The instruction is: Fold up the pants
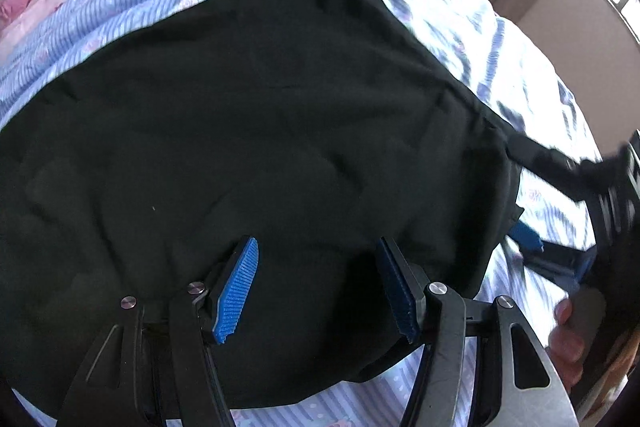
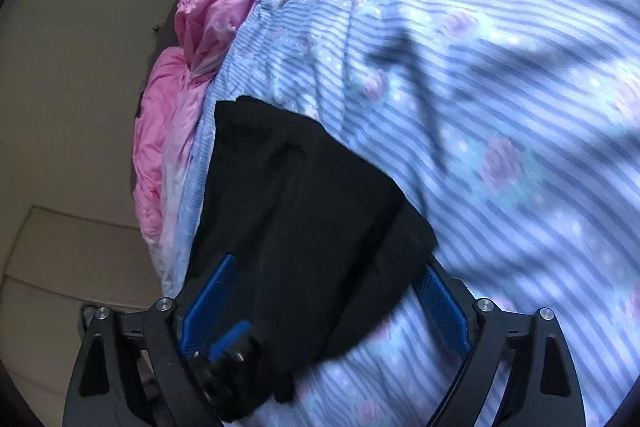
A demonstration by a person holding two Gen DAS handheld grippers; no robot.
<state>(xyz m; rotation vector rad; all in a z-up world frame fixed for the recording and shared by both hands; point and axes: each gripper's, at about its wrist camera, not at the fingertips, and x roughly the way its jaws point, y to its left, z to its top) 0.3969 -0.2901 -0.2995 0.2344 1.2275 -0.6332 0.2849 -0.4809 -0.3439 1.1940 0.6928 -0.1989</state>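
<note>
Two grippers over black pants [image 1: 248,115] on striped bedsheet [image 2: 500,87]. Left gripper [image 1: 316,287] jaws apart, empty, above near hem. Right gripper [image 2: 324,303] spread wide, straddling pants corner at lower centre, not pinching. Pants run toward upper left.

No readable text, label, brand, number or sign in either view.
</note>
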